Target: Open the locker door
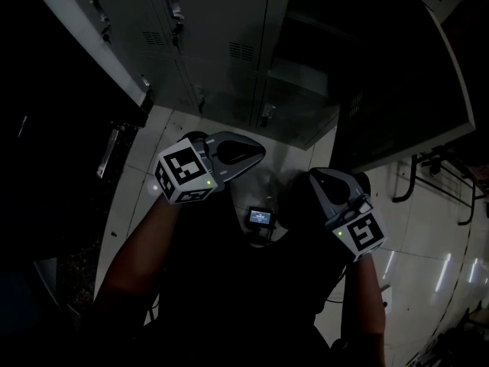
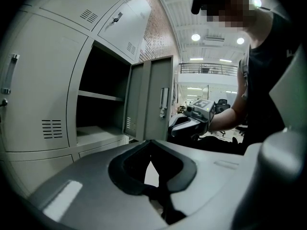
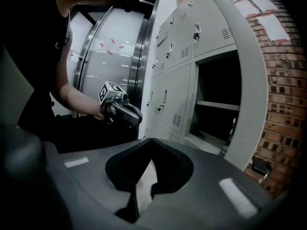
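Standing wide open ahead and rightward, the upright locker door (image 1: 397,75) lies nearer the right gripper (image 1: 319,179) than the left gripper (image 1: 252,151); both jaws together, empty, well clear of it.

- The lockers (image 2: 38,80) and the locker door (image 2: 152,99) in front of you are pale grey.
- The brick wall (image 3: 283,104) is red-brown with pale mortar lines.
- Your left hand-held gripper (image 2: 150,163) has a grey shell, and its cube (image 1: 183,173) carries black-and-white squares.
- The floor (image 1: 428,235) is white tile.
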